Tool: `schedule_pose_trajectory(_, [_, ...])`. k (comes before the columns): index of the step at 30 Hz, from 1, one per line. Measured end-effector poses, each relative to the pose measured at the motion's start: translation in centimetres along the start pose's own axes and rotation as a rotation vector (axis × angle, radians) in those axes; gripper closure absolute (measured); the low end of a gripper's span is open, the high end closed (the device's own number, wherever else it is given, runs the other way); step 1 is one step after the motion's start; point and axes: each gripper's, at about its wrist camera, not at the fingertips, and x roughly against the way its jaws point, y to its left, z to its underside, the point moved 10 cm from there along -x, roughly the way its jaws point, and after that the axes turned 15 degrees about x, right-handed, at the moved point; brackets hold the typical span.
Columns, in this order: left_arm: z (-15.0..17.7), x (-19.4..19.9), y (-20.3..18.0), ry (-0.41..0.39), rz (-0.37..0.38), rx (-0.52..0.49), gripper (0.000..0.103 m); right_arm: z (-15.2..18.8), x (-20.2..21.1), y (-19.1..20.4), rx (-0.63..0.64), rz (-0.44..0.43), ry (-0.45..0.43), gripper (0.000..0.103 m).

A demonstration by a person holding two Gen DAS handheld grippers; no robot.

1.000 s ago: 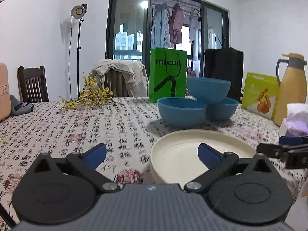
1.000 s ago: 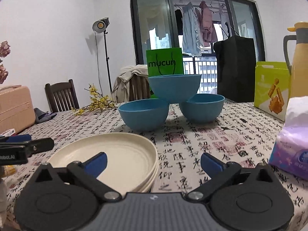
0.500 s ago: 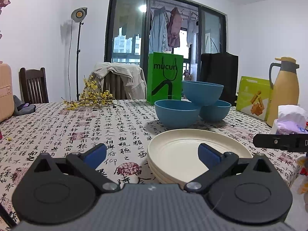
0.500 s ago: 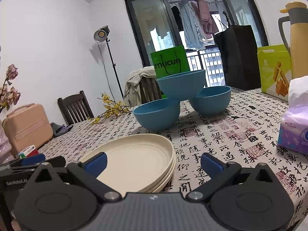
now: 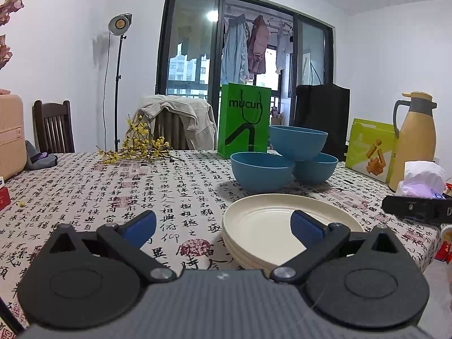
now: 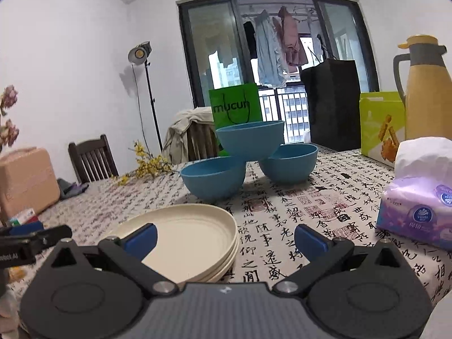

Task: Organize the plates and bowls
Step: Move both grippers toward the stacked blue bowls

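A stack of cream plates (image 5: 271,226) (image 6: 186,231) lies near the table's front edge. Behind it stand three blue bowls: two on the cloth (image 5: 262,171) (image 6: 288,163), and a third (image 5: 298,141) (image 6: 250,139) perched on their rims. My left gripper (image 5: 223,224) is open, held back from the table, its right pad over the plates' near side. My right gripper (image 6: 224,237) is open too, with its left pad over the plates. Each gripper's black tip shows at the edge of the other's view (image 5: 415,212) (image 6: 31,240).
On the patterned tablecloth (image 5: 141,192) stand a green paper bag (image 5: 244,120), a yellow thermos (image 5: 415,138), a lime box (image 5: 370,148), a tissue pack (image 6: 421,192) and yellow flowers (image 5: 141,147). Chairs (image 5: 53,125) stand behind, and a pink suitcase (image 6: 25,180) is at the left.
Both grippers have drawn back and risen from the plates; the stack looks farther away and more of the table shows. Both stay open. Plates and bowls have not moved.
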Motion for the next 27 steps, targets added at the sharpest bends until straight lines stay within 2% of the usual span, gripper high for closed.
schedule_pose_trajectory(11, [-0.8,-1.2,-0.1,0.012,-0.005,0.018,0.0,0.0,-1.5,-1.0,-0.005,-0.028,0.03,0.0])
schedule_pose_trajectory(20, [-2.5,-2.9,-1.6,-0.002,0.018,0.008,0.0,-0.5,-2.6,-3.9,-0.012,0.003,0.051,0.0])
schedule_pose_trajectory(27, [-4.0,-4.6,-2.3,-0.006,0.036,0.047,0.0,-2.6,-4.3,-6.4,0.005,0.035,0.034,0.0])
